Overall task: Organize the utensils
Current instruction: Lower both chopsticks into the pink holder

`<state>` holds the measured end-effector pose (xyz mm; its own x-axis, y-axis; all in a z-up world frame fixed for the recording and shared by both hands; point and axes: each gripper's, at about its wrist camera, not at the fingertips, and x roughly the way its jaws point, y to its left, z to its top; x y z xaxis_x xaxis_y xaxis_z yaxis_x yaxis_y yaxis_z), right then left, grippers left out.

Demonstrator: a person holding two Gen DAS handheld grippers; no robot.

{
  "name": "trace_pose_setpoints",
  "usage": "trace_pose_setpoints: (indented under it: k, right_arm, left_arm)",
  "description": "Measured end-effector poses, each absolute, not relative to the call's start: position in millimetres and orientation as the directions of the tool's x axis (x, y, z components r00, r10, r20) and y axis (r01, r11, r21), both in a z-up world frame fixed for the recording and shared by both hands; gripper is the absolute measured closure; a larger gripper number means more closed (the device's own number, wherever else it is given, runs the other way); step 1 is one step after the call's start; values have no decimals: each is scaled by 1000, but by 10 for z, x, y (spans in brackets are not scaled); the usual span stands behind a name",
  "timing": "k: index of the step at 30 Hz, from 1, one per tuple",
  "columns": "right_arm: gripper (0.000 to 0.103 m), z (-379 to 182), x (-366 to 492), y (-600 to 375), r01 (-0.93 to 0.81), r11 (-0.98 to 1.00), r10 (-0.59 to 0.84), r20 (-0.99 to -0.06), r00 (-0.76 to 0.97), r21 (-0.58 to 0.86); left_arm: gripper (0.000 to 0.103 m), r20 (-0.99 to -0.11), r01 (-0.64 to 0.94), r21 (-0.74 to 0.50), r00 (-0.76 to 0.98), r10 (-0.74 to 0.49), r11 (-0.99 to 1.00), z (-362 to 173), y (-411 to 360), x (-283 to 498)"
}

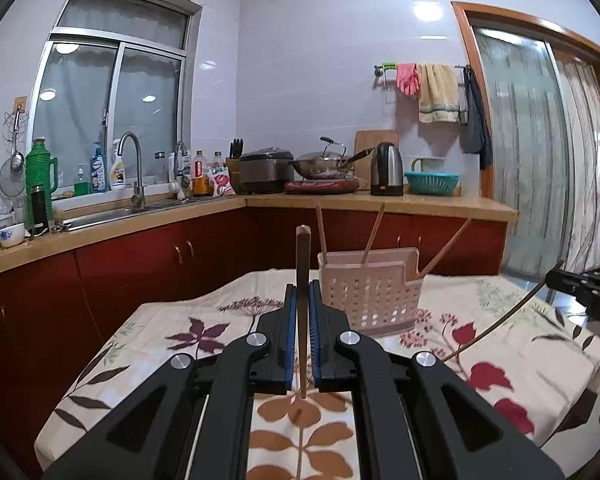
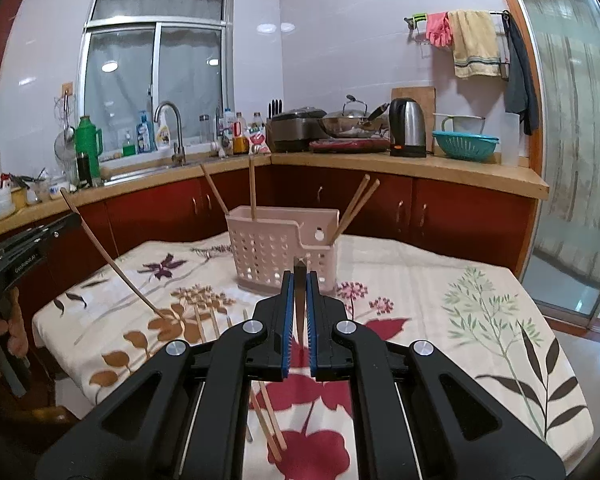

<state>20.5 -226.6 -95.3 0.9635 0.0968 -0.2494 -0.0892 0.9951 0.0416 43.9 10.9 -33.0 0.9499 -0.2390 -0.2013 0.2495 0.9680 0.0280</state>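
Note:
My left gripper (image 1: 302,292) is shut on a wooden chopstick (image 1: 301,264) that stands upright between its blue pads, over the flowered tablecloth (image 1: 180,320). Just beyond and to the right stands a pink perforated utensil basket (image 1: 370,292) with several chopsticks leaning in it. My right gripper (image 2: 299,280) is shut on a dark-tipped chopstick (image 2: 299,276), in front of the same basket (image 2: 280,248). Each gripper shows in the other's view: the right gripper (image 1: 552,278) with its slanting chopstick (image 1: 496,324), the left gripper (image 2: 74,218) with its slanting chopstick (image 2: 112,264). Loose chopsticks (image 2: 268,420) lie on the cloth.
More loose chopsticks (image 2: 208,324) lie left of centre on the cloth. Behind the table runs an L-shaped counter (image 1: 340,200) over red cabinets, with a sink, a kettle (image 2: 407,128), a wok and a teal colander (image 2: 464,146). A sliding glass door (image 2: 572,160) is at the right. A hand (image 2: 4,328) holds the left gripper.

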Motion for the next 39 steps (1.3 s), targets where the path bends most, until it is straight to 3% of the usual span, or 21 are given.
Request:
trace_pose_setpoints:
  k: [23, 33, 39]
  right_arm:
    - [96, -13, 924, -2481, -117, 992, 118, -46, 992, 39]
    - [96, -44, 1459, -2585, -133, 989, 140, -109, 984, 69]
    - [96, -256, 1762, -2576, -144, 985, 161, -190, 969, 96]
  left_arm:
    - [96, -20, 365, 1, 931, -365, 931, 527, -258, 1097]
    - [96, 19, 378, 26, 925, -378, 926, 691, -456, 1456]
    - [96, -25, 381, 24, 925, -380, 924, 528, -599, 1740]
